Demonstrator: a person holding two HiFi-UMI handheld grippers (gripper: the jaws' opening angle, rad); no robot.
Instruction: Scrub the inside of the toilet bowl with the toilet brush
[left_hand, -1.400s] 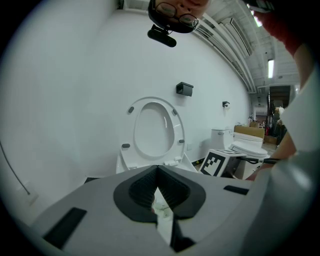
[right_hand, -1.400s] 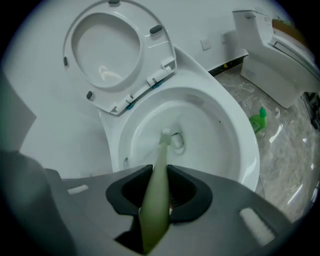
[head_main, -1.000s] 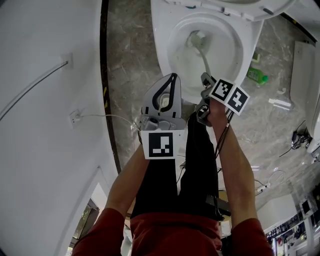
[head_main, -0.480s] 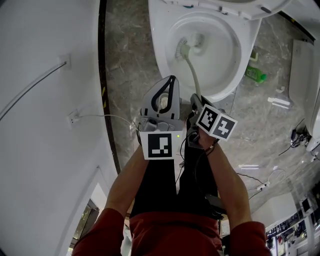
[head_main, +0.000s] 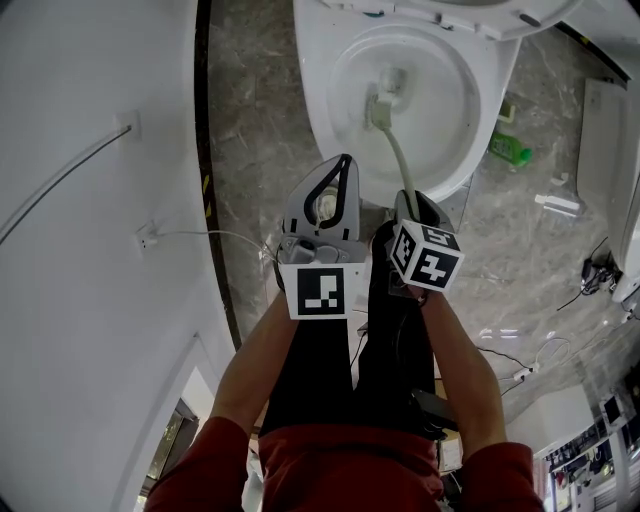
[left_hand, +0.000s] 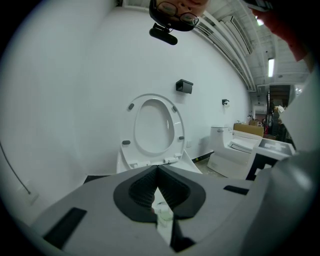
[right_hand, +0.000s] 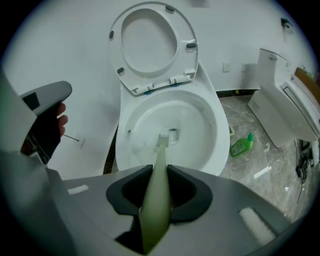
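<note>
The white toilet bowl (head_main: 340, 140) (right_hand: 210, 155) stands with its seat and lid (right_hand: 150, 47) raised. A pale green toilet brush (head_main: 398, 150) (right_hand: 157, 180) reaches into the bowl, its bristle head (head_main: 383, 108) (right_hand: 163, 140) close to the drain at the bottom. My right gripper (head_main: 408, 208) (right_hand: 159, 172) is shut on the brush handle, just in front of the bowl's near rim. My left gripper (head_main: 335, 175) (left_hand: 156, 172) hovers to the left of the brush, short of the bowl, jaws closed and holding nothing.
A green bottle (head_main: 511, 150) (right_hand: 241, 144) lies on the marble floor right of the toilet. A white wall (head_main: 90, 250) runs along the left. Another toilet (right_hand: 287, 100) stands to the right. Cables (head_main: 520, 365) trail on the floor near the person's legs.
The right gripper has swung left and then back toward the middle, and the brush head has swept across the bowl bottom to near the drain. The left gripper has stayed put.
</note>
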